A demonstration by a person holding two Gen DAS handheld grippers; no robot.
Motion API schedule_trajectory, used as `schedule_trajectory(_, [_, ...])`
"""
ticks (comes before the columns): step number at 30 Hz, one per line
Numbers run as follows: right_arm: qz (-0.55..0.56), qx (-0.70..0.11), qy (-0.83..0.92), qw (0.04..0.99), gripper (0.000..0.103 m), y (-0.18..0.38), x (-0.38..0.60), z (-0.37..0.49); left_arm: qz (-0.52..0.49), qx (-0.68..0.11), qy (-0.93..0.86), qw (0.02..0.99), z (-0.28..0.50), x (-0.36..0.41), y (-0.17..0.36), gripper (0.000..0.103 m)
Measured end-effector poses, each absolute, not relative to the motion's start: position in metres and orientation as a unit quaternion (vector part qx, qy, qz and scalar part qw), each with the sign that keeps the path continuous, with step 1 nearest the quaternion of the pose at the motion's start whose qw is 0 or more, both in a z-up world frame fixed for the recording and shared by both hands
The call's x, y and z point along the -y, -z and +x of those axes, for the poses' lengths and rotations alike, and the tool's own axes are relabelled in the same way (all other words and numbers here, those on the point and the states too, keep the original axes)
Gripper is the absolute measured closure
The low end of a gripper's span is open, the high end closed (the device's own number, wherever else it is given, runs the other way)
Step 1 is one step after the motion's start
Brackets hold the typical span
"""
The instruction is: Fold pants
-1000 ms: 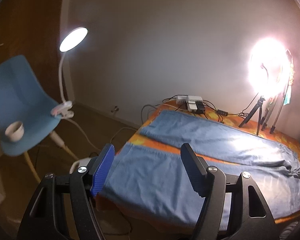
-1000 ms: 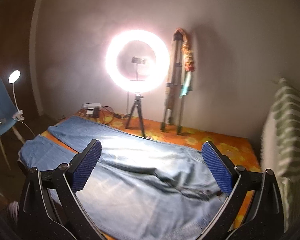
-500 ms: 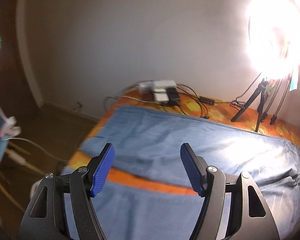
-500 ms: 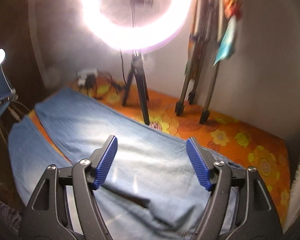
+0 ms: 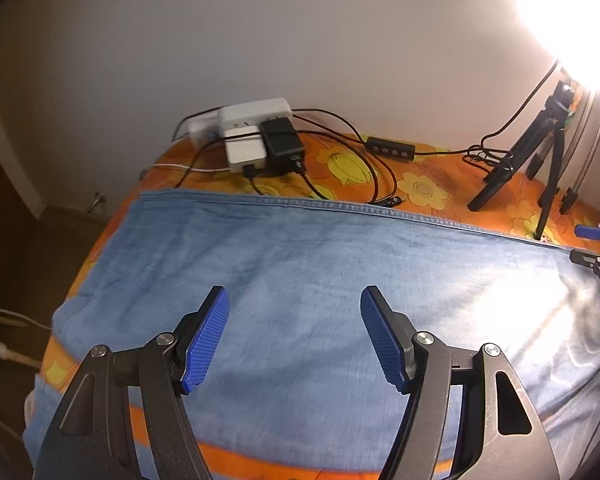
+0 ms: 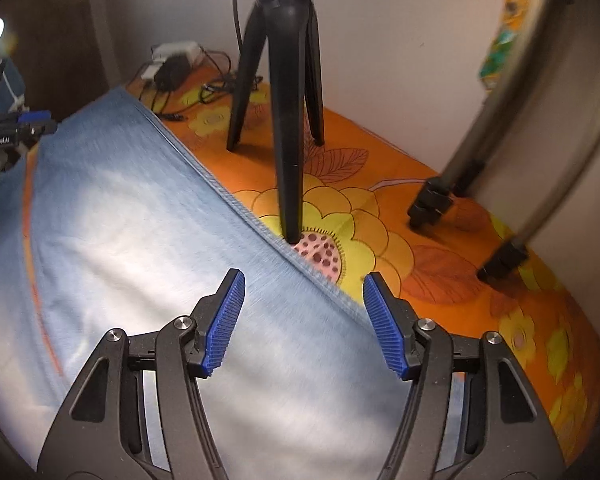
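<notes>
Light blue denim pants lie spread flat on an orange flowered bed cover, the two legs side by side with an orange strip between them. My left gripper hovers open over the far leg near its hem end, nothing between its pads. My right gripper hangs over the far seam edge of the same leg. Its jaws are closing; the seam shows in the gap, but the pads do not press on it. Each gripper shows at the edge of the other's view.
A white power strip with plugged adapters and black cables lie at the bed's far corner by the wall. A black tripod stands just beyond the pants' edge. Grey stand legs are further right. Floor drops off at left.
Both grippers have dropped and moved forward from above the near leg to just over the far leg. The right jaws have narrowed a good deal. The left jaws keep the same gap.
</notes>
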State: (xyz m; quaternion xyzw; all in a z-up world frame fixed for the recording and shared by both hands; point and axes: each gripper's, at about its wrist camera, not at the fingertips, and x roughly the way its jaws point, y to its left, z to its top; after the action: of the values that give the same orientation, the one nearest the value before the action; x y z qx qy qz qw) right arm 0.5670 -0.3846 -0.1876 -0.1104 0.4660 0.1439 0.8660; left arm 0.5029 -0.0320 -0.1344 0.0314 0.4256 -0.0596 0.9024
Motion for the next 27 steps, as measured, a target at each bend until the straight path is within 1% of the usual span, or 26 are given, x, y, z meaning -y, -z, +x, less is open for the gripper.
schedule_trajectory(11, [-0.098, -0.492, -0.207, 0.840, 0.038, 0.216, 0.400, 0.599, 0.016, -0.455, 0.066, 0.888, 0.543, 0.050, 0.149, 0.035])
schedule_trajectory(14, [-0.102, -0.498, -0.214, 0.834, 0.042, 0.221, 0.395, 0.600, 0.014, -0.458, 0.067, 0.886, 0.551, 0.054, 0.149, 0.035])
schedule_trajectory(16, [-0.108, -0.494, -0.215, 0.836, 0.047, 0.221, 0.392, 0.597, 0.007, -0.459, 0.067, 0.886, 0.556, 0.056, 0.149, 0.035])
schedule_trajectory(19, [-0.109, -0.489, -0.211, 0.839, 0.064, 0.219, 0.389, 0.588, -0.016, -0.469, 0.070, 0.880, 0.566, 0.055, 0.151, 0.035])
schedule_trajectory(20, [-0.113, -0.487, -0.212, 0.840, 0.074, 0.219, 0.387, 0.586, -0.025, -0.473, 0.070, 0.878, 0.569, 0.054, 0.153, 0.035])
schedule_trajectory(21, [-0.119, -0.485, -0.211, 0.840, 0.088, 0.217, 0.385, 0.580, -0.038, -0.479, 0.069, 0.874, 0.573, 0.052, 0.155, 0.035])
schedule_trajectory(23, [-0.130, -0.481, -0.202, 0.843, 0.092, 0.213, 0.380, 0.573, -0.064, -0.488, 0.069, 0.868, 0.580, 0.048, 0.157, 0.035])
schedule_trajectory(27, [-0.127, -0.460, -0.203, 0.855, 0.095, 0.194, 0.374, 0.551, -0.121, -0.500, 0.066, 0.855, 0.592, 0.037, 0.162, 0.035])
